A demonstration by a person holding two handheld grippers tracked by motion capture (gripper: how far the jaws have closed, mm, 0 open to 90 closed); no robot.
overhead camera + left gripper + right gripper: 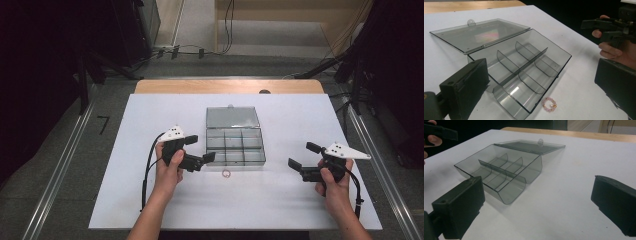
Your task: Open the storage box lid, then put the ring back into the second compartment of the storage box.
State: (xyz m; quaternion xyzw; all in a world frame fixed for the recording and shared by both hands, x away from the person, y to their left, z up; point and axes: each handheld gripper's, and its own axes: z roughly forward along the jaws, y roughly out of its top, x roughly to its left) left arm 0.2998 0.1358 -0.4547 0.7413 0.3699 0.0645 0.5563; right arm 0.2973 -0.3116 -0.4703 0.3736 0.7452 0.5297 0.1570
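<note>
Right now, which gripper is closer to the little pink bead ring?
The left gripper. It hovers by the box's front-left corner, close to the bead ring; the right gripper is farther off.

Glossy smoky clear-plastic box (pixel 524 67), matt white tabletop (pixel 280 195), pink beaded ring (pixel 549 104)

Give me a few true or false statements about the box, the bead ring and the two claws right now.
1. The clear box has its lid open. True.
2. The bead ring lies inside a compartment. False: it lies on the table beside the box's front edge.
3. The left claw grips the ring. False: it is open and holds nothing.
4. The right claw is open. True.
5. The compartments hold nothing. True.
</note>
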